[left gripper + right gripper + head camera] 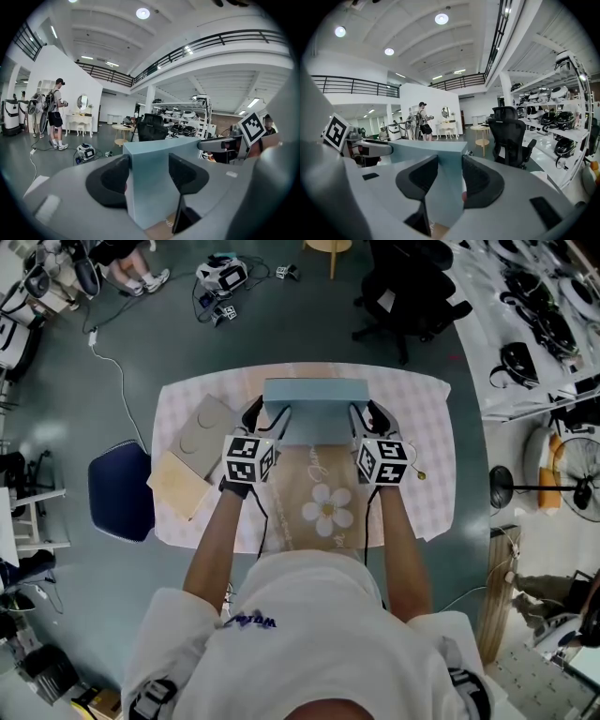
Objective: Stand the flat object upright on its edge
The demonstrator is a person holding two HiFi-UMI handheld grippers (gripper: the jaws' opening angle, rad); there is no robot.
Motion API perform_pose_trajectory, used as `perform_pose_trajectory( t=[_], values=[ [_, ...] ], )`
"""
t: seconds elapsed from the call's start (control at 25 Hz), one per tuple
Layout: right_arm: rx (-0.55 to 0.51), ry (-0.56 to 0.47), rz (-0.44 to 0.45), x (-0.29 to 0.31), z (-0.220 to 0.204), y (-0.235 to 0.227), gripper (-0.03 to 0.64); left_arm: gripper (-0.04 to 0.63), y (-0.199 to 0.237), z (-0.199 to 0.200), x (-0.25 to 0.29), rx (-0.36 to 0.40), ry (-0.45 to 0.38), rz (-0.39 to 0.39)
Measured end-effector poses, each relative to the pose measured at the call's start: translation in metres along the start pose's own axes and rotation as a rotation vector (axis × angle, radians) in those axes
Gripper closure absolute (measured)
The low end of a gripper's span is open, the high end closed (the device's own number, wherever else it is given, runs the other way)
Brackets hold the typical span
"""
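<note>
On a pink-checked desk (pixel 427 432) in an open workshop hall, office chair (pixel 405 292) at top, boards (pixel 192 460) at left, the left gripper (pixel 269 418) and right gripper (pixel 368 418) clamp the upright blue box (pixel 314 395) at centre.

No legible text; shirt logo (pixel 249 622) too blurred.

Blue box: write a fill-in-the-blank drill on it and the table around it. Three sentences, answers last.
1. The left gripper and the right gripper each clamp one ____ of the blue box.
2. The brown bag in front of it bears a white ____.
3. In the head view, the navy seat stands off the table's ____ side.
Missing words: end; flower; left.
</note>
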State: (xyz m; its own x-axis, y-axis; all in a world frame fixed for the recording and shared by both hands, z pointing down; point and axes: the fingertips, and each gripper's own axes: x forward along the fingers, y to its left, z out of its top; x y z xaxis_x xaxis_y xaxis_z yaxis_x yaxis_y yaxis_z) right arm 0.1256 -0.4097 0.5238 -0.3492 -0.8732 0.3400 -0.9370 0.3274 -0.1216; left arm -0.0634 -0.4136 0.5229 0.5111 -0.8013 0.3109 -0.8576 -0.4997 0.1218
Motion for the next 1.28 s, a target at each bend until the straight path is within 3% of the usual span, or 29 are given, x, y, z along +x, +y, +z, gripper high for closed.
perform_pose_trajectory(
  t=[1.28],
  values=[
    [0.013,0.008,0.003,-0.001,-0.007,-0.007,0.449,0.333,-0.006,-0.002,0.004,0.017,0.003,-0.023]
  ],
)
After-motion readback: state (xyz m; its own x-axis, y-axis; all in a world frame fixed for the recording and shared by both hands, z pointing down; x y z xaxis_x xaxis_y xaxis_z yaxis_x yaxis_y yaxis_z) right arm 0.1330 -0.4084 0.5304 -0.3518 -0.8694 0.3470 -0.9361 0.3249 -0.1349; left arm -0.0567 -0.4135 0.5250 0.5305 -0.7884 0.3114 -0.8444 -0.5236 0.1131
